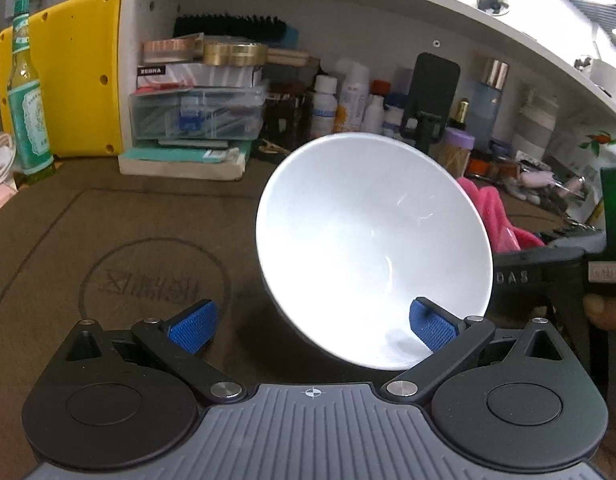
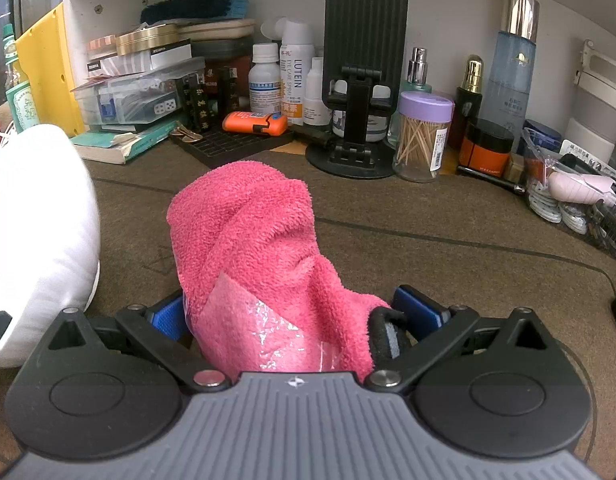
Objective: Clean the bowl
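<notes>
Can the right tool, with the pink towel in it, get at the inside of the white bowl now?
Probably yes. The white bowl is tilted, and its open inside faces the left tool, with nothing inside. The right tool holds the pink towel just beside the bowl.

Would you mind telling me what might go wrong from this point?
1. The white bowl stands tilted while the left gripper is wide open, so it may roll away.
2. The pink cloth bulges loosely from the right gripper; wiping could pull it out.
</notes>
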Demonstrator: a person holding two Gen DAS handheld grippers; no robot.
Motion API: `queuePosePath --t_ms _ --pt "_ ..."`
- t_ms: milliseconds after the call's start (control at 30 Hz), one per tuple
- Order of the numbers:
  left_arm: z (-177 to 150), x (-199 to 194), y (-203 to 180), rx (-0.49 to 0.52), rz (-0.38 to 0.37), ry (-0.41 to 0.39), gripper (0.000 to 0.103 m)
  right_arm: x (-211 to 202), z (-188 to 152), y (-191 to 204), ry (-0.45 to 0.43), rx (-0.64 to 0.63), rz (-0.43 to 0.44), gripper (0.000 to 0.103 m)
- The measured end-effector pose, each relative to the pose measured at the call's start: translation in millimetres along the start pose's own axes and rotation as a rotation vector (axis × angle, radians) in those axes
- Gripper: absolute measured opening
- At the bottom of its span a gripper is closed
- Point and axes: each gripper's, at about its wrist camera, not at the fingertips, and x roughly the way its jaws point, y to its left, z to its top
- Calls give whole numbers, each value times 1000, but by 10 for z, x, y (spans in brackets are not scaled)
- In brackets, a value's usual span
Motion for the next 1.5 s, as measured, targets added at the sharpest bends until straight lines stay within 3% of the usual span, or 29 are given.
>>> queuePosePath --t_ms 133,333,467,667,1100,1500 --pt "196 -145 91 -67 -22 -12 103 3 4 4 0 1 -1 103" --pt "23 -467 62 50 0 -10 103 6 6 19 0 1 -3 103" --pt "-85 -245 -46 95 15 48 103 6 1 10 0 0 -2 103" --pt "-99 254 -365 171 -22 112 103 8 2 6 -1 -3 -2 103" --pt "-108 473 -472 157 79 42 103 16 7 38 0 3 -4 103" --pt "-97 470 -449 151 75 42 103 14 14 48 0 4 -5 103"
